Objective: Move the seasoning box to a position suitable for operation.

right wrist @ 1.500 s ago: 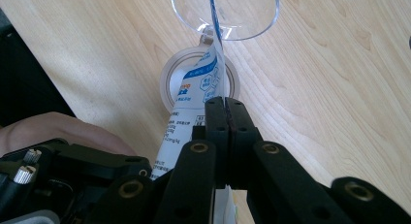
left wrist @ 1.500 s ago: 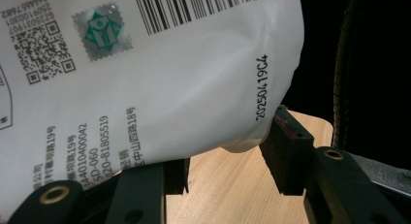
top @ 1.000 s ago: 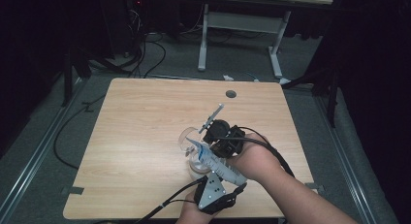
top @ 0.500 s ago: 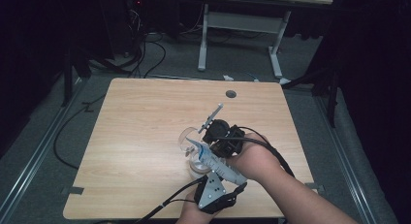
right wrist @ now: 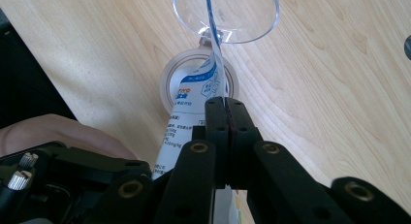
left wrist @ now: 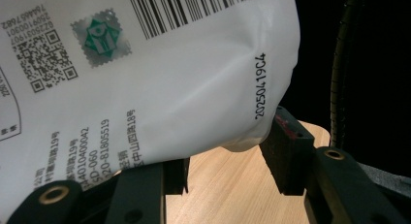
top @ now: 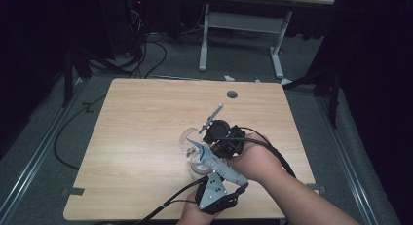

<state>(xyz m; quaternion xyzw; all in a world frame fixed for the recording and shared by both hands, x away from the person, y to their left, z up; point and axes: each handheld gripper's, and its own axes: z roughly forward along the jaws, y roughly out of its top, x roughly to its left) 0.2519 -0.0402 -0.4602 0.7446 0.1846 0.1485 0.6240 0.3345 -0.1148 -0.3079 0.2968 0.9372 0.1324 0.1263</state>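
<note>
White printed pouch (right wrist: 196, 112) tilted, tip inside clear cup (right wrist: 226, 15).

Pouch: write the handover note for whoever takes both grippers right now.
Left gripper: jaws closed on the body of the white pouch, holding it off the table.
Right gripper: jaws shut on the pouch's thin top edge.
Things: the clear cup stands just beyond the pouch's tip; a tape roll lies flat on the table under the pouch.
Done: pouch lifted and gripped at both ends, tip aimed at the cup.
Left: probably opening the pouch and pouring; nothing shows in the cup, and I cannot tell if the pouch is open.
</note>
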